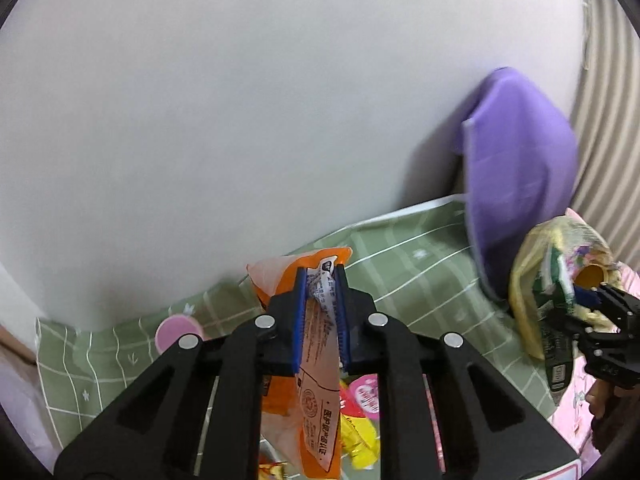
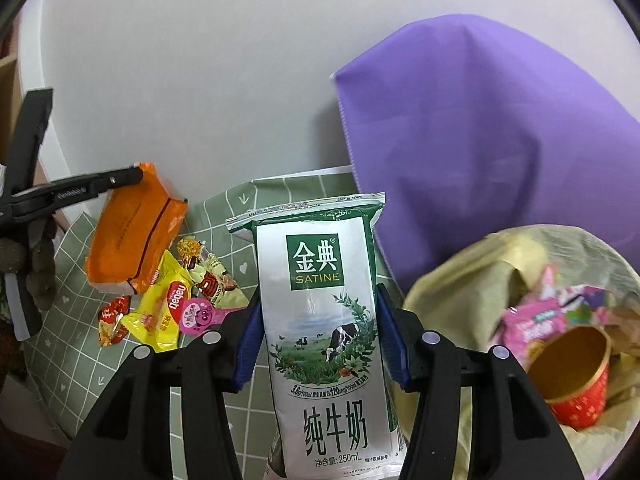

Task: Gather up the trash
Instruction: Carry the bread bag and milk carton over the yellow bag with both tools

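Above the green checked cloth (image 2: 80, 344), left tongs (image 1: 322, 312) clamped on orange wrapper (image 1: 316, 412); right tongs (image 2: 320, 336) clamped on milk pouch (image 2: 320, 320).

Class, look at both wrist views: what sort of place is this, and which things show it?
Probably a home table set against a plain wall: a green checked tablecloth, snack wrappers scattered on it, and a yellow trash bag already holding a paper cup.

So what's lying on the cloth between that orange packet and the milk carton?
In the right wrist view, small wrappers lie between the orange packet and the milk carton: a yellow wrapper, a pink tag and candy wrappers.
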Demonstrator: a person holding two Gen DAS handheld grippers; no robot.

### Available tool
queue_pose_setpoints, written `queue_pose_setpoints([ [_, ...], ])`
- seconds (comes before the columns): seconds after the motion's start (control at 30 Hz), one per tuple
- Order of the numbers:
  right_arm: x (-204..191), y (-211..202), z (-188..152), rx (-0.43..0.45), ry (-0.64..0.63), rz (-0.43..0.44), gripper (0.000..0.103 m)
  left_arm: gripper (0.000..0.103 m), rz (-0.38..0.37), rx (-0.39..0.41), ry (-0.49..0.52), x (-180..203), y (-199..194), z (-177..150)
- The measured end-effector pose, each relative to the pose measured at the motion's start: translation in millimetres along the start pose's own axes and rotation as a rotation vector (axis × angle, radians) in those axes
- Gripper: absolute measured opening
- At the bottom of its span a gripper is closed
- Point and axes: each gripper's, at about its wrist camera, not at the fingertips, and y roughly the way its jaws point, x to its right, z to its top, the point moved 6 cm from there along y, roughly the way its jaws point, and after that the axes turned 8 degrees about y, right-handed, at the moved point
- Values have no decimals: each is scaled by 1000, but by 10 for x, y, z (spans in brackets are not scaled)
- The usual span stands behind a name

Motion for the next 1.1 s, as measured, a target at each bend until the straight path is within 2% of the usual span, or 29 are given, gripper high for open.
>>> queue_pose_setpoints([
  [0.2, 96, -220, -34, 35, 15, -23, 49, 13, -93, 86, 14, 371, -254, 222],
  [0.4, 317, -694, 248, 147, 28, -55, 49, 13, -201, 171, 58, 764, -486, 628],
  [0.53, 655, -1203, 555, 262, 48, -110, 49, 13, -342, 227, 41, 1133, -571, 974],
  [0.7, 1198, -1704, 761, 352, 82, -228, 49, 13, -542, 297, 21, 1711, -656, 1373],
  [0.8, 1533, -1916, 766, 376, 110, -292, 49, 13, -632, 314, 20, 2066, -619, 1504],
  [0.87, 1691, -1983, 734, 382, 135, -312, 49, 13, -708, 320, 6, 2318, -553, 1561],
  [0.97, 1894, -2043, 691, 400, 185, -324, 49, 13, -782, 347, -4, 2648, -420, 1591],
  [1.03, 2018, -2040, 684, 419, 229, -315, 49, 13, -806, 352, -7, 2838, -261, 1530],
  [1.1, 2098, -1991, 702, 429, 265, -300, 49, 13, -804, 307, 11, 2995, -37, 1399],
])
